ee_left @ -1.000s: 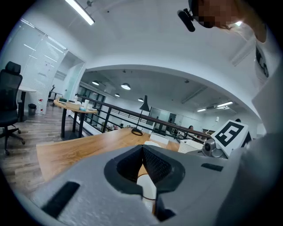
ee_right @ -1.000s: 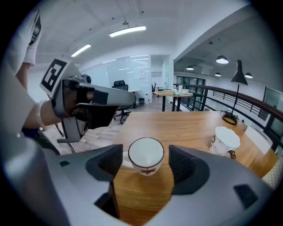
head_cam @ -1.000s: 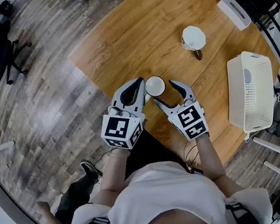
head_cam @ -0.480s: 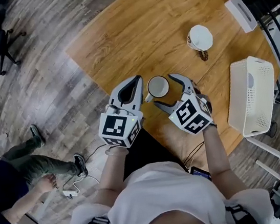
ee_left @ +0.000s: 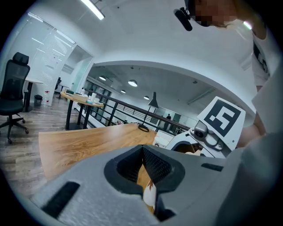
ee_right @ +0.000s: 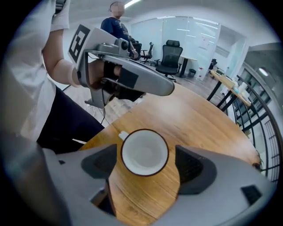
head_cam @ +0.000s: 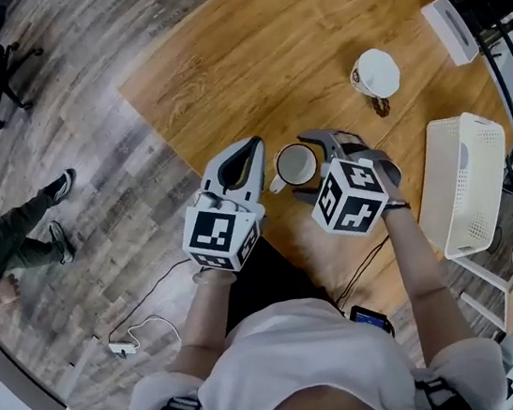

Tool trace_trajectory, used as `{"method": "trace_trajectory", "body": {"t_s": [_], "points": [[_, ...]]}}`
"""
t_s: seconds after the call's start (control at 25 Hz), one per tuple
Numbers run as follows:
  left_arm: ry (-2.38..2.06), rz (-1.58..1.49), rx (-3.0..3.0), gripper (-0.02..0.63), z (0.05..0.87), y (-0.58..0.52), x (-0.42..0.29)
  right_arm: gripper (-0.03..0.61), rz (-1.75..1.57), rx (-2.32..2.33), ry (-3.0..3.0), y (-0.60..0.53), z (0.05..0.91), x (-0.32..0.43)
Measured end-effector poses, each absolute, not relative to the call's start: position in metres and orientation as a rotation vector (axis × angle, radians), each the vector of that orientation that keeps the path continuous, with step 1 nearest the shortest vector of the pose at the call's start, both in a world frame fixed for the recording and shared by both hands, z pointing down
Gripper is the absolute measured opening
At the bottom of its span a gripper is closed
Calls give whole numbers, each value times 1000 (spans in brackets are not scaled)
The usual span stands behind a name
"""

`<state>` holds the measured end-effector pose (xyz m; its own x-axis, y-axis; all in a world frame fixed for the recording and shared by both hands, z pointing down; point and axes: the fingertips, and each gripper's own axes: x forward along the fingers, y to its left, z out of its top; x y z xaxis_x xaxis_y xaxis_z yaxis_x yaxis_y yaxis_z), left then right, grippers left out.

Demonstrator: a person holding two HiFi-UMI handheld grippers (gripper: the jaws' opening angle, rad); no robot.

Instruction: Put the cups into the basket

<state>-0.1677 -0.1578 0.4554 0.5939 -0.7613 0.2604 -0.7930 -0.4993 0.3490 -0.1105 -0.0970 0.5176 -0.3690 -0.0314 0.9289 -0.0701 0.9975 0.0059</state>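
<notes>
White-glazed and dark-rimmed, the empty upright cup (head_cam: 296, 163) stands on the bench (head_cam: 244, 49) at frame centre inside the right tool (head_cam: 308, 167), whose jaws have just been opening and gape wide clear of it, the left tool (head_cam: 252, 151) pinched together alongside, the basket (head_cam: 493, 166) farther right.

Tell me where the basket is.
Head view, right side: the basket stands at the table's right edge, just below and right of the far cup.
</notes>
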Motion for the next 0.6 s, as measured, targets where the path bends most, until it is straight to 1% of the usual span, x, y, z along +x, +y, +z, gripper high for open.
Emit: {"method": "trace_trajectory", "body": {"t_s": [0.6], "points": [[-1226,73,2343,8,476,-160,-167,390,-4,-50,-1845,-93,544,-116]]}}
